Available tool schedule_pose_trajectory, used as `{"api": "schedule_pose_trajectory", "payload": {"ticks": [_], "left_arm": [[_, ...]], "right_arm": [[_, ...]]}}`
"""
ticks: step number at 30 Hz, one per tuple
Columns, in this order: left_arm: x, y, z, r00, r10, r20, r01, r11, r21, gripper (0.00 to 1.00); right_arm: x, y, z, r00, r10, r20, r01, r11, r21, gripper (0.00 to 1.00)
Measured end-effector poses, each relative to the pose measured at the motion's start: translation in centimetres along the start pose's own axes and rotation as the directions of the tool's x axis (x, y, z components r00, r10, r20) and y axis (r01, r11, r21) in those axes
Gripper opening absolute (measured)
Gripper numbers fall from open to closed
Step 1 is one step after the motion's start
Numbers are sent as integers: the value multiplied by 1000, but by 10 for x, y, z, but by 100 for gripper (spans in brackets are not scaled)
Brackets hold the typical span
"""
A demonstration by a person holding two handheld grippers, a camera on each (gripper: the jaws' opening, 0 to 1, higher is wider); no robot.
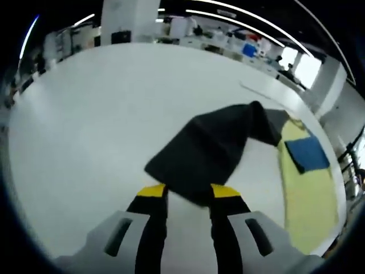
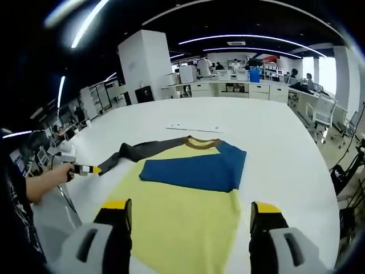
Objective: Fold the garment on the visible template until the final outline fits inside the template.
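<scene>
At lower centre, the left tongs (image 1: 188,193) pinch the yellow-and-blue shirt's dark grey sleeve (image 1: 208,149) above the white tabletop (image 1: 102,125), while the right tongs (image 2: 190,212) gape wide, empty.

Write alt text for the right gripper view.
A yellow shirt lies flat on a white table, its blue sleeve folded across the chest. The left gripper pulls the dark grey sleeve outward; the right gripper hovers open.

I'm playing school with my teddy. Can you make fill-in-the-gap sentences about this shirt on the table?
1. The body of the shirt is ____.
2. The sleeve folded across its chest is ____.
3. The left tool is shut on the ____ sleeve.
4. The right tool is ____.

Missing words: yellow; blue; dark grey; open
</scene>
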State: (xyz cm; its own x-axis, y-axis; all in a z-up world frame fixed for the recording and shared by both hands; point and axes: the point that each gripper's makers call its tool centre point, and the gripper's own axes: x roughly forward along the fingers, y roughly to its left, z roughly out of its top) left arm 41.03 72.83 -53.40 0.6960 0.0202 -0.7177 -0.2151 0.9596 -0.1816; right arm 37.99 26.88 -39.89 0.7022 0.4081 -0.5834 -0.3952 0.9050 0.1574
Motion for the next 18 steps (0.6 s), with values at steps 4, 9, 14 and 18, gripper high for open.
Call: {"api": "schedule_pose_trajectory", "payload": {"ticks": [4, 9, 14, 18], "left_arm": [[1, 3, 4, 1000, 20, 15, -20, 1000, -2, 21], [-1, 8, 3, 999, 43, 18, -43, 999, -20, 5], [-3, 9, 2, 998, 63, 15, -63, 998, 2, 1], [-5, 7, 2, 997, 77, 11, -77, 997, -15, 3]], "right_arm": [[-3, 6, 1, 1000, 16, 10, -16, 1000, 0, 85], [-5, 10, 0, 1000, 29, 9, -29, 1000, -4, 86], [-6, 13, -4, 999, 40, -3, -40, 999, -1, 86], [-6, 14, -7, 999, 45, -4, -45, 999, 13, 86]]}}
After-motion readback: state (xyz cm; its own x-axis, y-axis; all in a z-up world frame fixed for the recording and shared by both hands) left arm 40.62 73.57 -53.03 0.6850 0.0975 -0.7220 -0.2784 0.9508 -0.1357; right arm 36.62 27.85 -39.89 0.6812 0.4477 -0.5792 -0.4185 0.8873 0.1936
